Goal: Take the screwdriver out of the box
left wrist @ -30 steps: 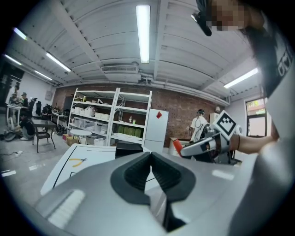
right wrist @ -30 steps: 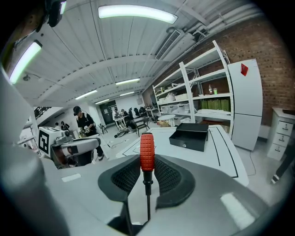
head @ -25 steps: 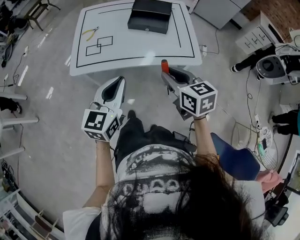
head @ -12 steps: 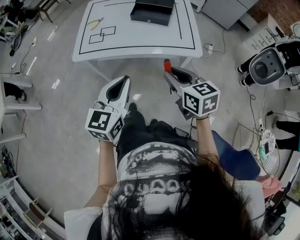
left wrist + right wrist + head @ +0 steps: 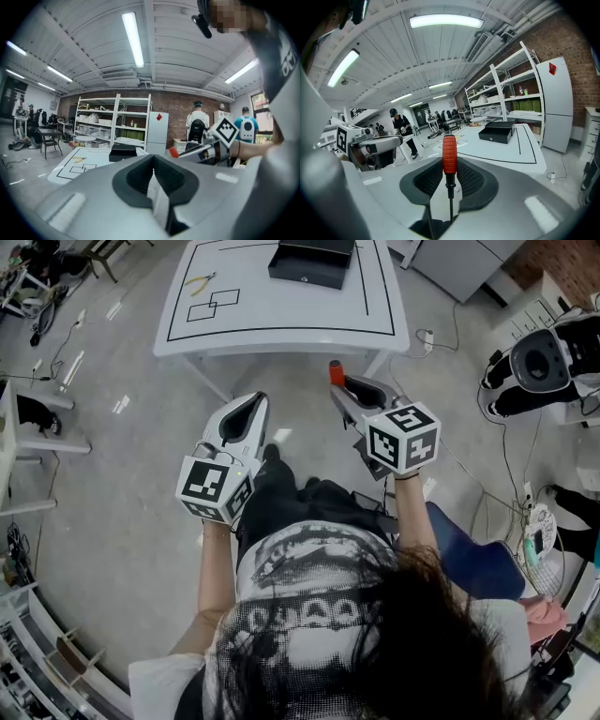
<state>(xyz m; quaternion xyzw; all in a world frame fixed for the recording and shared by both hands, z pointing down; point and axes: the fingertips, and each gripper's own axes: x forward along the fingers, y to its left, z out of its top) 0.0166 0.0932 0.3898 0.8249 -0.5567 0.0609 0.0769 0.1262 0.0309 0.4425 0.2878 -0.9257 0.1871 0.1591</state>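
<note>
Screwdriver [image 5: 449, 154] is already out of the box [image 5: 312, 261]; it sits in the right gripper [image 5: 449, 163], pinched between the black pads, red handle poking out past the tips and the shaft running back down the jaw channel; in the head view only the red end [image 5: 336, 373] shows ahead of that gripper; left gripper [image 5: 153, 157] has its jaws pressed together with nothing between them, held alongside at about the same height; both tools hang over bare floor, apart from the white table [image 5: 281, 310]; box sits at the far side of the table inside the black outline, and I can't tell from here whether it's open or closed; yellow-handled pliers [image 5: 200, 281] lie near the table's far left corner by the two drawn rectangles; my read: extraction step is done, this is the carry/hold phase; next move mostly needs a steady clamp, since a round tool held lengthwise can slip or roll if the pads ease off; if a put-down is wanted, the table is the obvious surface and the right tool would have to travel to it, then lower before the jaws spread; left has no job unless needed to steady something
</note>
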